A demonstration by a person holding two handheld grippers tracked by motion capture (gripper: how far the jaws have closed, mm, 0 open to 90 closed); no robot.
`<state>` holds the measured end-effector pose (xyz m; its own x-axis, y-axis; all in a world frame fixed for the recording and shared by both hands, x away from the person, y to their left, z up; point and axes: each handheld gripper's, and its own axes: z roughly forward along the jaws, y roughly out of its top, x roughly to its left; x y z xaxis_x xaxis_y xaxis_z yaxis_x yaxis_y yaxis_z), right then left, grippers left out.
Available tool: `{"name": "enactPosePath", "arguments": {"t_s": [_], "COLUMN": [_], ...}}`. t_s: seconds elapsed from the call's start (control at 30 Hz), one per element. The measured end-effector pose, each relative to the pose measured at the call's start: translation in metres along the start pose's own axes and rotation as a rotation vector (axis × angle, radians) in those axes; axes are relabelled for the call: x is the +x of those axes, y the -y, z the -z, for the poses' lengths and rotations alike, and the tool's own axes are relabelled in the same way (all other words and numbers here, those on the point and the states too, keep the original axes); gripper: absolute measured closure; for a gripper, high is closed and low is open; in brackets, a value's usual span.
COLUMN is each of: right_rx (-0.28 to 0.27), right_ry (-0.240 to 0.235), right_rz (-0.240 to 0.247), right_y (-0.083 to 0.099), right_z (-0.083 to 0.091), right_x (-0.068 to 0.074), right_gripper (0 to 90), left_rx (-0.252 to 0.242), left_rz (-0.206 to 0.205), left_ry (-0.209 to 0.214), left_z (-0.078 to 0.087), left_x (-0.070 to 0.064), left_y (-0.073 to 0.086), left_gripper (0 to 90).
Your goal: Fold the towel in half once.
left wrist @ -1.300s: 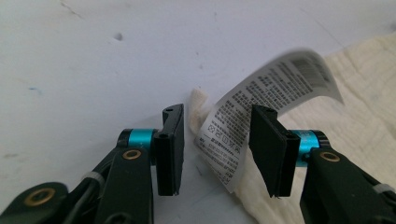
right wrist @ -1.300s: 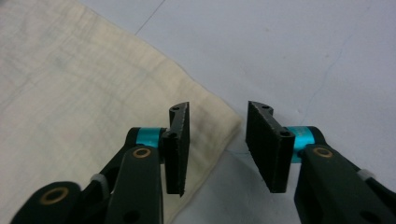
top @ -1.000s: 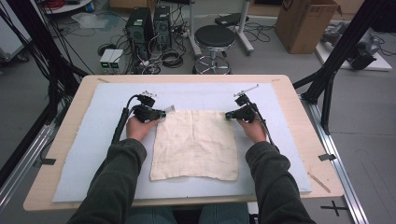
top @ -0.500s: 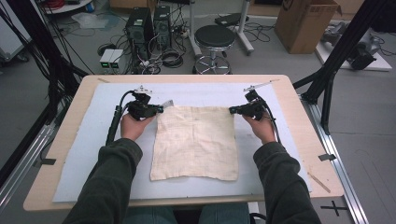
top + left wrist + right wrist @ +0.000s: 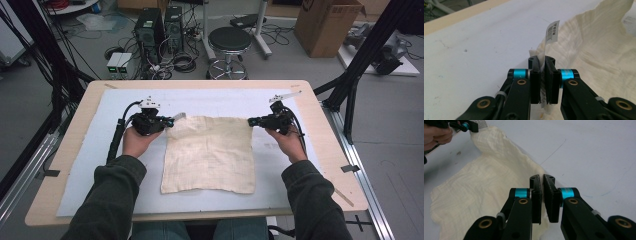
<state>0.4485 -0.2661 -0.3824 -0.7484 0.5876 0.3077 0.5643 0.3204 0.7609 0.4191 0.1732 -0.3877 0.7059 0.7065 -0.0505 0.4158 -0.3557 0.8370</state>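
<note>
A cream cloth (image 5: 210, 155) lies spread flat on the white mat (image 5: 220, 100). My left gripper (image 5: 170, 121) is at its far left corner. In the left gripper view the jaws of this gripper (image 5: 542, 61) are shut on that corner of the cloth (image 5: 599, 50), and a white label (image 5: 552, 31) sticks up from it. My right gripper (image 5: 251, 121) is at the far right corner. In the right gripper view its jaws (image 5: 541, 180) are pressed together over the edge of the cloth (image 5: 486, 182). The left gripper (image 5: 472, 127) shows far off there.
The mat covers a wooden table (image 5: 70, 165) whose bare rim shows all round. Bare mat lies left, right and beyond the cloth. On the floor behind the table stand a stool (image 5: 230, 42), computer cases (image 5: 160, 25) with cables, and a cardboard box (image 5: 327, 25).
Both grippers have moved a little apart, outward from the cloth's middle. The cloth's far edge is pulled straighter between them.
</note>
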Motion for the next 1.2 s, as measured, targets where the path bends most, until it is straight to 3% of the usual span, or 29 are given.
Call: {"name": "enactPosePath", "arguments": {"t_s": [0.43,0.73,0.83,0.87,1.2], "right_rx": [0.009,0.02,0.037,0.04,0.062], "right_ry": [-0.051,-0.054,-0.061,-0.061,-0.073], "right_rz": [0.046,0.072,0.066,0.063,0.081], "right_y": [0.012,0.02,0.034,0.037,0.055], "right_z": [0.006,0.015,0.014,0.014,0.014], "right_x": [0.02,0.031,0.031,0.032,0.043], "right_gripper": [85.0,85.0,85.0,85.0,84.9], "left_rx": [0.002,-0.003,0.01,-0.005,0.018], "left_rz": [-0.065,-0.091,-0.111,-0.108,-0.13], "left_ry": [0.016,0.042,0.043,0.045,0.062], "left_z": [0.02,0.031,0.036,0.038,0.047], "left_x": [-0.021,-0.034,-0.039,-0.041,-0.056], "left_y": [0.016,0.028,0.031,0.033,0.05], "left_gripper": [84.0,84.0,84.0,84.0,84.0]}}
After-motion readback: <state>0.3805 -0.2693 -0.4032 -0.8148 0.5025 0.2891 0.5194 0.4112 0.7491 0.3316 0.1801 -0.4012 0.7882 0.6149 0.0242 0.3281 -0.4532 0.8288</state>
